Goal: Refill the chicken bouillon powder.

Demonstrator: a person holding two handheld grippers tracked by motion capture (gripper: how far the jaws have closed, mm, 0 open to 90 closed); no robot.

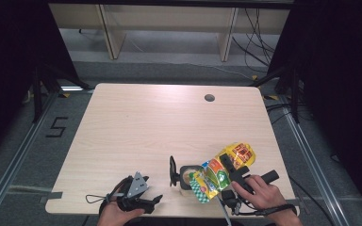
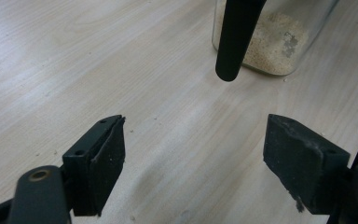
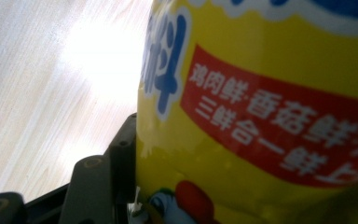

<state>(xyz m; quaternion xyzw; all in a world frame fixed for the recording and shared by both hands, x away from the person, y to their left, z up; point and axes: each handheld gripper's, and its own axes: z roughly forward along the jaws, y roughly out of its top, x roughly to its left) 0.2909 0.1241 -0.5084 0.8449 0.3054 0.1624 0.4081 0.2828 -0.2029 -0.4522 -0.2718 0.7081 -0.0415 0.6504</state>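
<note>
Counter (image 1: 136,122): pale wood, glass jar (image 1: 187,177) near the front edge.
Right gripper (image 1: 232,168): pinching yellow seasoning bag (image 1: 219,172), tilted toward 8 o'clock over the jar.
Left gripper (image 1: 154,201): spread, empty, jar at its 1 o'clock.

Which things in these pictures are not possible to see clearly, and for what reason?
- Jar mouth, high view: the tilted yellow bag covers it, so any pouring cannot be told.
- Jar top, left gripper view: cut off by the upper edge; the granules show at the bottom.
- Right gripper, right gripper view: the bag hides its far jaw.
- Bag's small print, high view: too small.
- Black handle, left gripper view: its upper part is cut off.
</note>
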